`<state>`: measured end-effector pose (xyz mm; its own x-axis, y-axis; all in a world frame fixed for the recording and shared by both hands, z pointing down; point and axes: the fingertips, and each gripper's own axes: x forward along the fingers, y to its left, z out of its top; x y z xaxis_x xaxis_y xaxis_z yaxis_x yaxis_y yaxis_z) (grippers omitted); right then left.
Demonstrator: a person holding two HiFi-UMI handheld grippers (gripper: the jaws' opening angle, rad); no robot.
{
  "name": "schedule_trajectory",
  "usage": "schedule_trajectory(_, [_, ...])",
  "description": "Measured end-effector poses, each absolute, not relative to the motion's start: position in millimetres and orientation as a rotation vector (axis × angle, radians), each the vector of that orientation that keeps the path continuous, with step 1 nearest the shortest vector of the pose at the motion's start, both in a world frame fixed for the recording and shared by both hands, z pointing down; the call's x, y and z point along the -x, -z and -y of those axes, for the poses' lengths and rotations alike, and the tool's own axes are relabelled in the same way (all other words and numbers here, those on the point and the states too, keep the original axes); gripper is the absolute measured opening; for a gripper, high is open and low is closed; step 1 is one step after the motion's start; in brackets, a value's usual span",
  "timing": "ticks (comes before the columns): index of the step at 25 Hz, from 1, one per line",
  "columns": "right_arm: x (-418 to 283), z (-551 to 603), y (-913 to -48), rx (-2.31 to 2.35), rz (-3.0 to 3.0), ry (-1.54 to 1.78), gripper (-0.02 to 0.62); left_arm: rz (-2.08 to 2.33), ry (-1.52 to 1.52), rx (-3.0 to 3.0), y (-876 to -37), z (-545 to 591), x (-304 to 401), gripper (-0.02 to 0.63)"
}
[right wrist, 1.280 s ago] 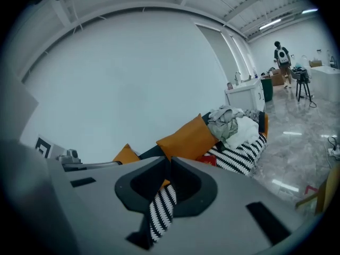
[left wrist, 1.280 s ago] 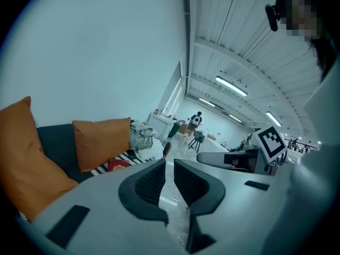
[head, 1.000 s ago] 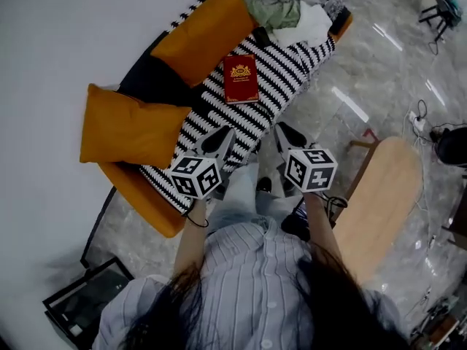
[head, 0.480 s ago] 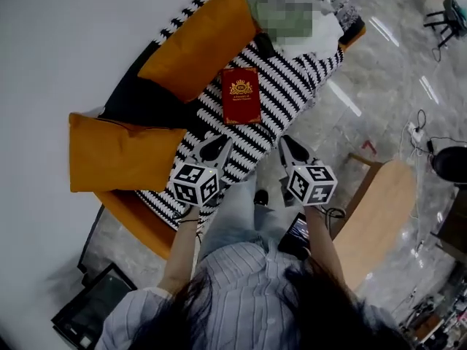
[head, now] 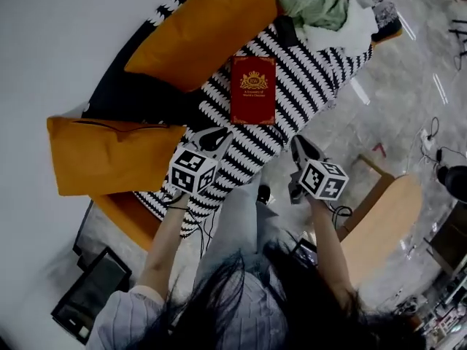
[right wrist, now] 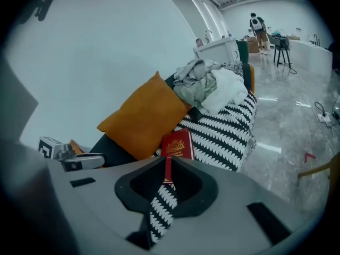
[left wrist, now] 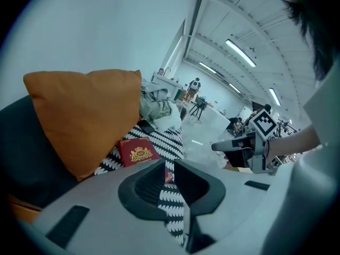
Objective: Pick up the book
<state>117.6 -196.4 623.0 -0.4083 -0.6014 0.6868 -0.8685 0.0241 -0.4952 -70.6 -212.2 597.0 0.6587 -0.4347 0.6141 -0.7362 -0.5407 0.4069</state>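
Book (head: 253, 90) everywhere; bystander (right wrist: 258, 23) in gripper views

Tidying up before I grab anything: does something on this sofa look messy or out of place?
A crumpled heap of clothes is dumped at the far end of the striped blanket. The red book lies flat and closed on it, nothing odd.

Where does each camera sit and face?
Head view: on the person's head, looking steeply down at the book on the sofa; hair, arms, left gripper, right gripper show.
Left gripper view: on the left gripper, facing the book; its shut jaws show.
Right gripper view: on the right gripper, facing the book; its shut jaws show.
Shared: all three see the book.
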Motion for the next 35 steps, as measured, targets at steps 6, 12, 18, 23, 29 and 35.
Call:
schedule_trajectory(6, [-111,223,-672,-1.427,2.022,-1.351,0.040,0.881,-0.597,-2.207,-649,254,79,0.043])
schedule_trajectory(12, [-95,240,-723,-1.317,2.016,-1.395,0.040,0.858,-0.597,-2.151,-702,291,78,0.055])
schedule_trajectory(18, [-91,247,-759,-1.290,1.965,-1.420,0.041,0.850,-0.645,-2.097,-749,317,77,0.077])
schedule_trajectory(23, [-90,247,-791,-1.260,1.931,-1.512,0.164,0.833,-0.643,-2.024,-781,340,70,0.152])
schedule_trajectory(29, [-82,234,-830,-1.249,1.848,-1.734,0.268,0.768,-0.682,-1.941,-825,352,61,0.304])
schedule_trajectory(35, [-76,236,-853,-1.268,1.759,-1.919,0.293,0.763,-0.647,-1.821,-853,358,61,0.334])
